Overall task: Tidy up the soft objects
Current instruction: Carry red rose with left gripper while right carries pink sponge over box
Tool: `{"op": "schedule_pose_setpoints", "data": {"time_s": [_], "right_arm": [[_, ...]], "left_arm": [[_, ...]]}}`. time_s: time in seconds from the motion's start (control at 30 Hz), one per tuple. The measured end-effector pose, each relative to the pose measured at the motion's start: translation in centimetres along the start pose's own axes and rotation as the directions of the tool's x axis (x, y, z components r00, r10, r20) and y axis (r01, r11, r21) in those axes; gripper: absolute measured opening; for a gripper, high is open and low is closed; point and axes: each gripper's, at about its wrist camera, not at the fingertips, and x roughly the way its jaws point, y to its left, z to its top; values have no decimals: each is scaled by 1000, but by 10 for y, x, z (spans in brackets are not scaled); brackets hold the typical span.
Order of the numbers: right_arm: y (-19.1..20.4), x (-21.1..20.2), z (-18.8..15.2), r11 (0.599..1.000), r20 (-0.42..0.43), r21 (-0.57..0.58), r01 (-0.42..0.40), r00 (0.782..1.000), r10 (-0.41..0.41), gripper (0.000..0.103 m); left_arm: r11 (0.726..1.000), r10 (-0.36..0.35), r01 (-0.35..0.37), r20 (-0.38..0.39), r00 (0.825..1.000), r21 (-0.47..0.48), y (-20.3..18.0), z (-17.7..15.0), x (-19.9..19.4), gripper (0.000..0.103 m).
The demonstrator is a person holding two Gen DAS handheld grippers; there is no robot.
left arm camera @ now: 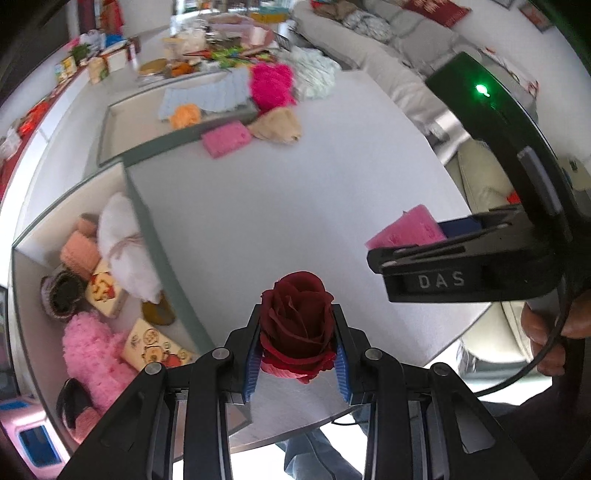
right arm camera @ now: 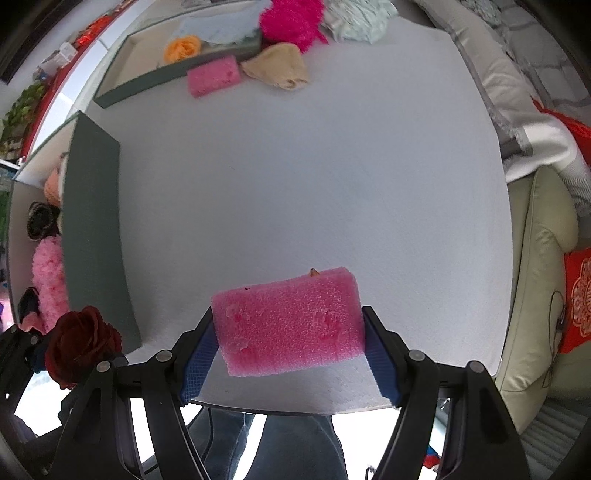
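My left gripper (left arm camera: 297, 332) is shut on a dark red fabric rose (left arm camera: 295, 317), held above the near edge of the white table (left arm camera: 295, 192). The rose also shows in the right wrist view (right arm camera: 79, 341). My right gripper (right arm camera: 290, 332) is shut on a pink sponge block (right arm camera: 288, 321), held above the table's near edge; the sponge also shows in the left wrist view (left arm camera: 406, 227). A second pink sponge (right arm camera: 213, 75), a beige cloth (right arm camera: 277, 66) and a magenta fluffy item (right arm camera: 291, 20) lie at the far side.
A green-walled box (left arm camera: 147, 229) at the left holds a white bundle (left arm camera: 125, 247), pink fluffy items (left arm camera: 92, 350) and printed boxes. A second green box (right arm camera: 147, 79) at the back holds an orange rose (right arm camera: 183, 47) and a blue cloth. A sofa (right arm camera: 535, 258) stands right.
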Motion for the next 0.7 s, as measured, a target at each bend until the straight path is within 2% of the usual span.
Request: {"op": "schedule_pose_setpoints", "data": {"time_s": [0.2, 0.37, 0.47, 0.7], "right_arm": [[15, -22, 5, 998, 34, -56, -12, 999, 14, 76], [37, -34, 5, 992, 52, -121, -27, 998, 33, 76], [54, -39, 4, 985, 48, -165, -46, 997, 55, 76], [97, -44, 2, 961, 37, -261, -87, 994, 100, 76]], "left_arm": [[992, 46, -41, 44, 998, -116, 29, -4, -14, 35], [969, 112, -91, 77, 991, -229, 59, -15, -32, 35], [946, 163, -131, 87, 983, -296, 77, -26, -41, 35], [850, 296, -230, 69, 953, -473, 124, -55, -62, 35]]}}
